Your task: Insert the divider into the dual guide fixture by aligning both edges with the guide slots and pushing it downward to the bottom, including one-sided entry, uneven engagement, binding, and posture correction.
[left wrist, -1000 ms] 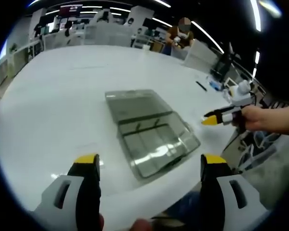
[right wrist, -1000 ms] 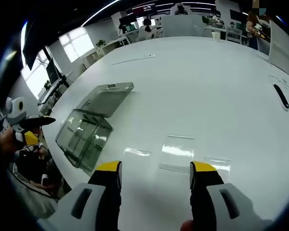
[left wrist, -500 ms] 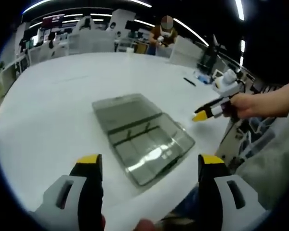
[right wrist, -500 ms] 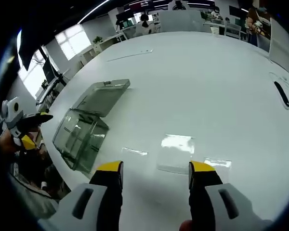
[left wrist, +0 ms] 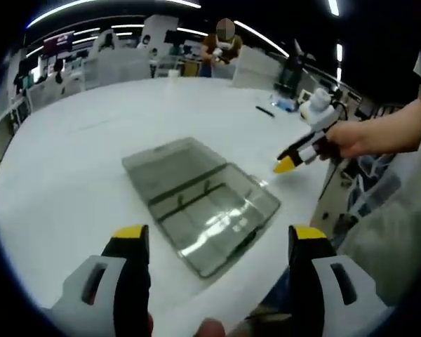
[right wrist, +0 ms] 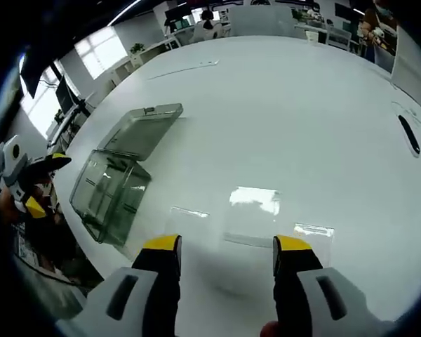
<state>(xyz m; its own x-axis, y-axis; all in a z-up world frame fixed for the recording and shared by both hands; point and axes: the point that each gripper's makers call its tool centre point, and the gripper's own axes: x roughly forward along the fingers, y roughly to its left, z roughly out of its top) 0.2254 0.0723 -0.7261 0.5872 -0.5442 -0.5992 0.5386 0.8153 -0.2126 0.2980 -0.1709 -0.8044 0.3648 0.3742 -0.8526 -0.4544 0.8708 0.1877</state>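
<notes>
Spread wide and holding nothing, my left gripper [left wrist: 214,242] looks out over the white table [left wrist: 63,154]. Straight ahead between my jaws sits the clear box, the guide fixture [left wrist: 203,207], its lid lying open flat on the far side and thin ribs crossing its tray. Over the last second it has slid closer to the middle of my view and a little nearer, which I read as my own hand swinging toward it, not the box moving. Off to the right of my jaws a hand [left wrist: 361,137] holds my right gripper [left wrist: 295,156], its yellow tip pointing down toward the table just past the box's near right corner.

From the right gripper view, my right gripper [right wrist: 224,249] is also spread, with nothing between the jaws. Just ahead of them, flat on the table, lies a clear sheet [right wrist: 256,217] catching a bright glare; I take it for the divider. It has drawn nearer to my jaw tips across the last second, so I judge I am closing in to pick it up. The fixture [right wrist: 109,193] sits well off to the left of my jaws, with the left gripper [right wrist: 28,179] beyond it at the table's edge.

Nothing is inserted yet: the divider is apart from the fixture, still to be lifted and lined up.
</notes>
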